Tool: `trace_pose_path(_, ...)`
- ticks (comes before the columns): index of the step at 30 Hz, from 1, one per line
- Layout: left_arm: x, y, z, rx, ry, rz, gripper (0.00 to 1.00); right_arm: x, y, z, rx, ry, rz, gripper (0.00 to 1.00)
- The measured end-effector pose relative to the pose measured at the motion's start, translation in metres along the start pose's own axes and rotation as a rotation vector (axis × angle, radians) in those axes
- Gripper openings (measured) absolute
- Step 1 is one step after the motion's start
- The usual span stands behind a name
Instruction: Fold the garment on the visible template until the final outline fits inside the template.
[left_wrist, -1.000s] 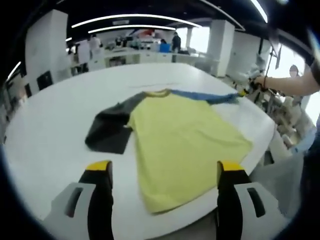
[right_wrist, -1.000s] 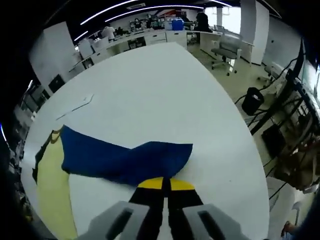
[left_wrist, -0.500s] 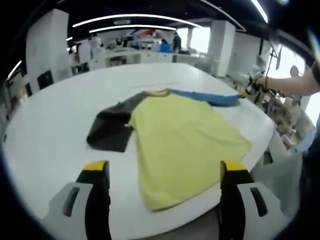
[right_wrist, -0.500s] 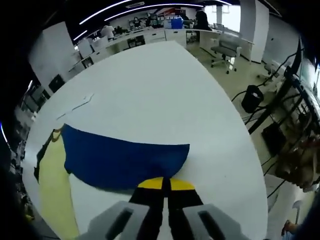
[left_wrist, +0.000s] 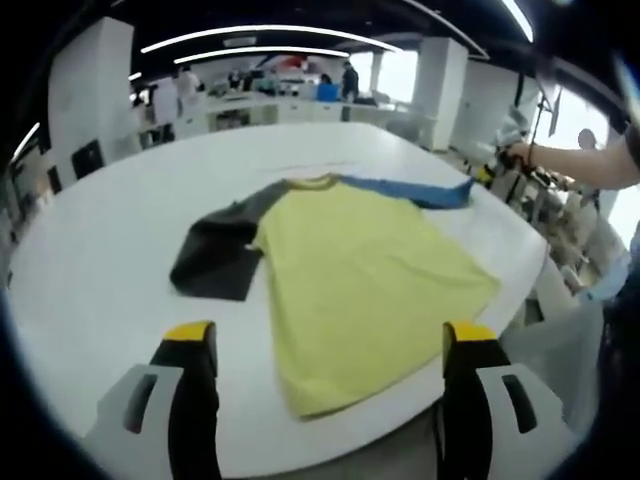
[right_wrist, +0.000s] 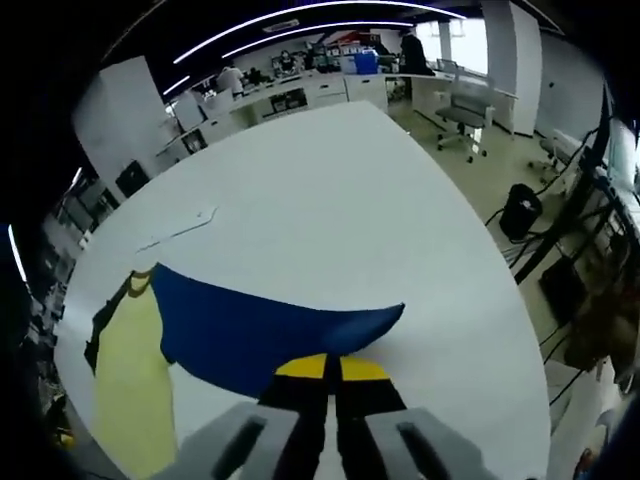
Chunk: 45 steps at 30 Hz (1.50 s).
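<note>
A T-shirt with a yellow body (left_wrist: 365, 275), a dark grey sleeve (left_wrist: 218, 255) and a blue sleeve (left_wrist: 415, 190) lies flat on the white table (left_wrist: 90, 250). My left gripper (left_wrist: 330, 338) is open, jaws wide apart, hovering short of the shirt's hem and holding nothing. My right gripper (right_wrist: 325, 368) is shut on the cuff of the blue sleeve (right_wrist: 260, 325), which is drawn out sideways from the yellow body (right_wrist: 130, 385). In the left gripper view the right gripper (left_wrist: 492, 176) and the person's arm (left_wrist: 575, 160) show at the sleeve's far end.
A thin pale mark (right_wrist: 178, 228) lies on the table (right_wrist: 330, 200) beyond the shirt. The table edge curves close on the right, with a black bin (right_wrist: 523, 205), cables and an office chair (right_wrist: 470, 105) on the floor past it. Desks and people stand at the back.
The blue sleeve has been drawn out from a bunched shape into a flatter, taut one, held by the right gripper. The left gripper has barely moved.
</note>
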<state>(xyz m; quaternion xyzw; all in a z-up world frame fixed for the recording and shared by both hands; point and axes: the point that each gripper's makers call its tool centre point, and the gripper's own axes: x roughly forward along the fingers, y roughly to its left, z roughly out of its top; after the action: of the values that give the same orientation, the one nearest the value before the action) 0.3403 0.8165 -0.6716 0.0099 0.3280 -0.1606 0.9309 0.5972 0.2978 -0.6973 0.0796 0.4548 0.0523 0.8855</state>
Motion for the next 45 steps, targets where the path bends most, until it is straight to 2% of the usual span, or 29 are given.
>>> trace_pose_path(13,-0.002,-0.001,0.001,-0.003,-0.017,-0.009,0.89,-0.003,0.072,0.030,-0.060,-0.061,0.109,0.00)
trace_pose_path(20,-0.003,-0.004,0.001,0.023,-0.021,-0.012,0.87,0.003,0.111,0.033,-0.074,-0.071,0.171,0.00)
trace_pose_path(25,-0.003,-0.008,0.001,0.026,-0.023,-0.027,0.87,0.010,0.132,0.033,-0.103,-0.066,0.201,0.00)
trace_pose_path(31,-0.005,-0.004,0.002,0.022,-0.033,-0.004,0.87,0.012,0.156,0.033,-0.142,-0.063,0.234,0.00)
trace_pose_path(45,-0.004,0.000,0.001,0.006,-0.033,0.008,0.88,0.016,0.192,0.037,-0.219,-0.059,0.266,0.00)
